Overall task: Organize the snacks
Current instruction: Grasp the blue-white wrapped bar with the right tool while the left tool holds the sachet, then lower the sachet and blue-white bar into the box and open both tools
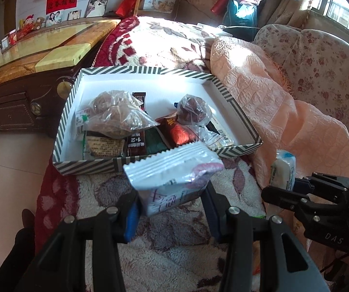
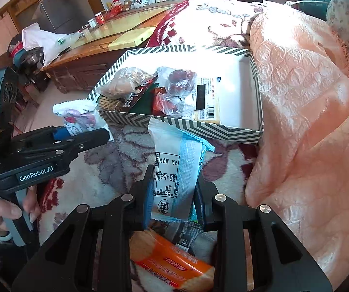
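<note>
Orange cracker packet (image 2: 174, 265) lying beneath right gripper (image 2: 172, 202), on floral fleece blanket (image 2: 106, 160).
Right gripper clamps white-blue snack packet (image 2: 174, 170); left gripper (image 1: 169, 209) clamps white-pink packet (image 1: 172, 180); striped box (image 1: 89, 165) ahead, wooden cabinet (image 1: 16, 112) left.

the box (image 1: 89, 168) wears dark green and white chevron stripes outside, plain white inside. the blanket (image 1: 174, 231) is cream with maroon and grey leaf shapes. a peach quilt (image 1: 284, 112) lies textured. one snack packet (image 1: 172, 170) is white with pink; another (image 2: 174, 170) white with pale blue; a third (image 2: 174, 265) orange.
</note>
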`<state>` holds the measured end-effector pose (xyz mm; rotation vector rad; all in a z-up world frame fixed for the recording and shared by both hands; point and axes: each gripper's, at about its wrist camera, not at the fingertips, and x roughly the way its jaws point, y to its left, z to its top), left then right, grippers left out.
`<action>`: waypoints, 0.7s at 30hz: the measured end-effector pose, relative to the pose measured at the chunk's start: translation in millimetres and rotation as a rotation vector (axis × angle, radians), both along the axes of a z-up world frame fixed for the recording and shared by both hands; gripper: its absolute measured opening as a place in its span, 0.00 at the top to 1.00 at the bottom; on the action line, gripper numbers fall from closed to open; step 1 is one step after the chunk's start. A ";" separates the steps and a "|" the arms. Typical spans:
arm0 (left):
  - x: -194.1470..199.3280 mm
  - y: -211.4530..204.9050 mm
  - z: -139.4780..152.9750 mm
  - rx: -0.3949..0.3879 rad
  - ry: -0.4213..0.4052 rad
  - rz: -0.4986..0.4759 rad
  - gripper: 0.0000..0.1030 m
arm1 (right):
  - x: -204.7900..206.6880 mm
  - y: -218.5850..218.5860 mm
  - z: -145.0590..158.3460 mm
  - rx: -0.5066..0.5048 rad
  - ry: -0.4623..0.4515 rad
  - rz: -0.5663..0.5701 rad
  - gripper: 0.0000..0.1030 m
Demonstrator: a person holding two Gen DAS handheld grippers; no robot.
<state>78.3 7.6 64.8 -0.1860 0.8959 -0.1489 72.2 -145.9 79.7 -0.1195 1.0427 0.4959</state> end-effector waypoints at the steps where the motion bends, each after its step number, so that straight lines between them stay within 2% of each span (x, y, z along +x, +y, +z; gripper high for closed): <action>1: 1.2 -0.8 1.1 0.004 -0.003 -0.001 0.53 | 0.7 0.7 0.3 -0.001 0.001 0.002 0.73; 18: 50.7 -9.1 22.3 0.086 -0.047 -0.029 0.53 | 36.1 5.4 18.2 -0.023 -0.036 -0.016 0.73; 21: 64.2 -6.4 22.7 0.074 -0.037 -0.020 0.53 | 48.5 3.4 19.6 -0.030 -0.048 -0.030 0.73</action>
